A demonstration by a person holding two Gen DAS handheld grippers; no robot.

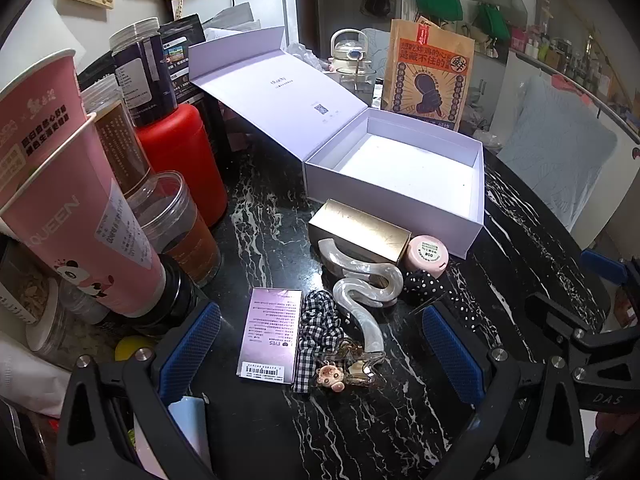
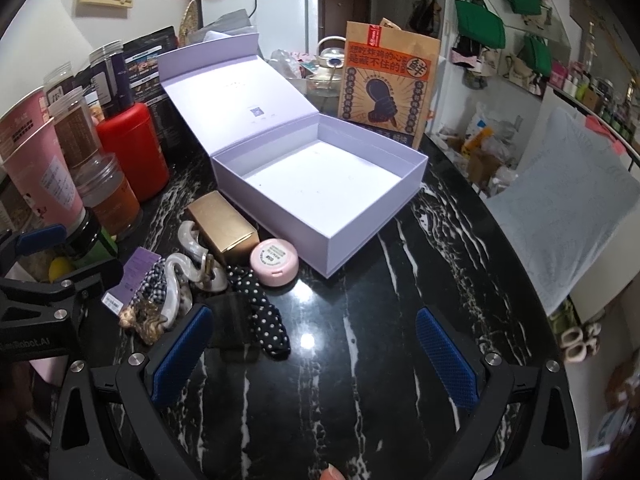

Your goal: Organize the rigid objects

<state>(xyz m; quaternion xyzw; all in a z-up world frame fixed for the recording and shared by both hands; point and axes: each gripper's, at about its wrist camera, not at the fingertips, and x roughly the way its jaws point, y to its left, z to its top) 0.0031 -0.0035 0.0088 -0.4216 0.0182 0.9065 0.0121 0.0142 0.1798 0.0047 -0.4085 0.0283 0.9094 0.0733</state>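
Note:
An open white box (image 1: 476,188) (image 2: 352,240) with its lid folded back stands on the black marble table (image 1: 272,208); nothing lies inside it. In front of it lie a gold box (image 1: 360,230) (image 2: 224,226), a pink round compact (image 1: 427,256) (image 2: 274,262), a pearly S-shaped hair clip (image 1: 360,292) (image 2: 176,276), a lilac carton (image 1: 271,334) (image 2: 134,276), a checked scrunchie (image 1: 318,324), a dotted scrunchie (image 1: 424,286) (image 2: 262,312) and a small pig clip (image 1: 330,377). My left gripper (image 1: 320,348) hangs open above the clips. My right gripper (image 2: 314,356) is open over bare table, right of the pile.
Pink paper cups (image 1: 72,216), jars (image 1: 176,220) and a red canister (image 1: 184,160) (image 2: 134,148) crowd the left side. A brown paper bag (image 1: 426,76) (image 2: 388,88) and a glass kettle (image 1: 352,56) stand behind the box. A cushioned chair (image 2: 568,208) is to the right.

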